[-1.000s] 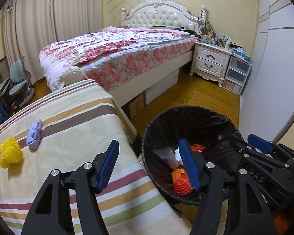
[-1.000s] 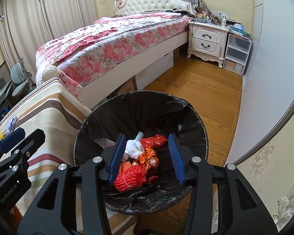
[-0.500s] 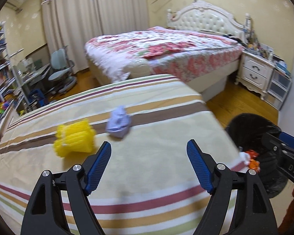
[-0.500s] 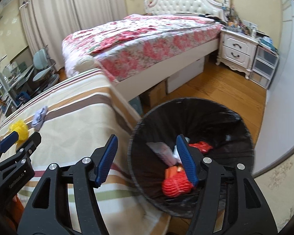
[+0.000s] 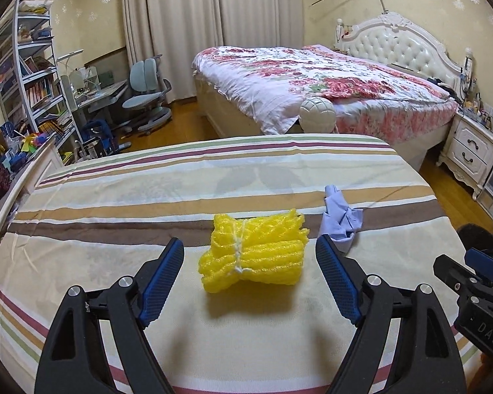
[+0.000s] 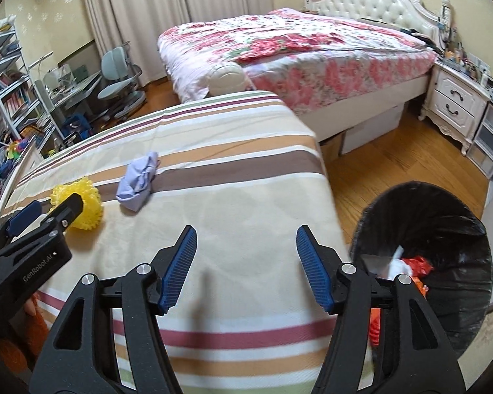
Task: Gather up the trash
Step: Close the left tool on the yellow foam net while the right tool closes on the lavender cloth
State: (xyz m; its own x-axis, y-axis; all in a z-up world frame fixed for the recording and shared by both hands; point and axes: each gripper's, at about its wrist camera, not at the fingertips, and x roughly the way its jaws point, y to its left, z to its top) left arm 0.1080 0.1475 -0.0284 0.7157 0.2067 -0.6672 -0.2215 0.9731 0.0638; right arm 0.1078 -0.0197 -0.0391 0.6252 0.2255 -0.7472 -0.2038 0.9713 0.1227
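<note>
A yellow foam-net bundle (image 5: 253, 251) lies on the striped cloth surface (image 5: 180, 177), just ahead of and between the fingers of my open, empty left gripper (image 5: 250, 274). A crumpled lilac wad (image 5: 340, 221) lies to its right. In the right wrist view the bundle (image 6: 82, 203) and the wad (image 6: 139, 180) lie at the left, with the left gripper (image 6: 33, 226) beside the bundle. My right gripper (image 6: 246, 264) is open and empty above the striped cloth. A black-lined trash bin (image 6: 424, 262) with red and white trash inside stands on the floor at the right.
A flowered bed (image 5: 312, 78) stands beyond the striped surface, with a white nightstand (image 6: 453, 105) and drawers at the right. A desk, blue chair (image 5: 144, 92) and bookshelf (image 5: 33, 75) fill the left side. The floor is wood (image 6: 394, 164).
Both grippers swung left from the bin toward the striped surface. The left gripper now faces the yellow bundle closely. The right gripper left the bin opening and stands over the cloth.
</note>
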